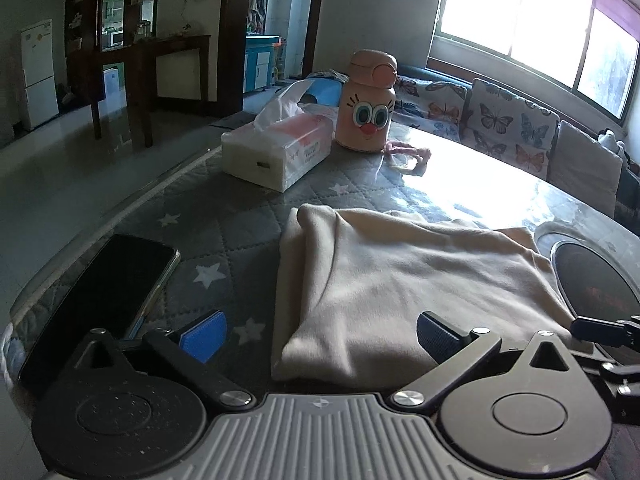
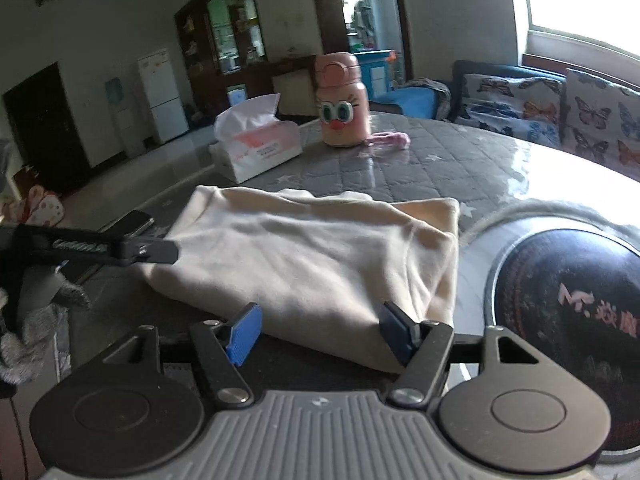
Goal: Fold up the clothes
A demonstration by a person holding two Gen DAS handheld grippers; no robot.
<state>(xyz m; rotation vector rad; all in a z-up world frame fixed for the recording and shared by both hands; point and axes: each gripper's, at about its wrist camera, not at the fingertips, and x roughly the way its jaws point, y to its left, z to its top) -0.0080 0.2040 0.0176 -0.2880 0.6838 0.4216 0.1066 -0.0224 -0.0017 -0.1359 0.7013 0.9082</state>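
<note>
The cream shirt [image 1: 404, 280] lies folded on the near part of the bench [image 1: 240, 216], both the left gripper [image 1: 320, 334] and right gripper [image 2: 320, 330] open and empty, so a bump could unfold it.

Black round glass hotplate [image 2: 568, 304] set in the counter, right of the right jaws: cut off by the frame edge, its red print only partly readable. Black smartphone [image 1: 100, 300] left of the left jaws: near end hidden behind the gripper body. Small print on the white tissue box [image 1: 276, 152]: too small to read.
</note>
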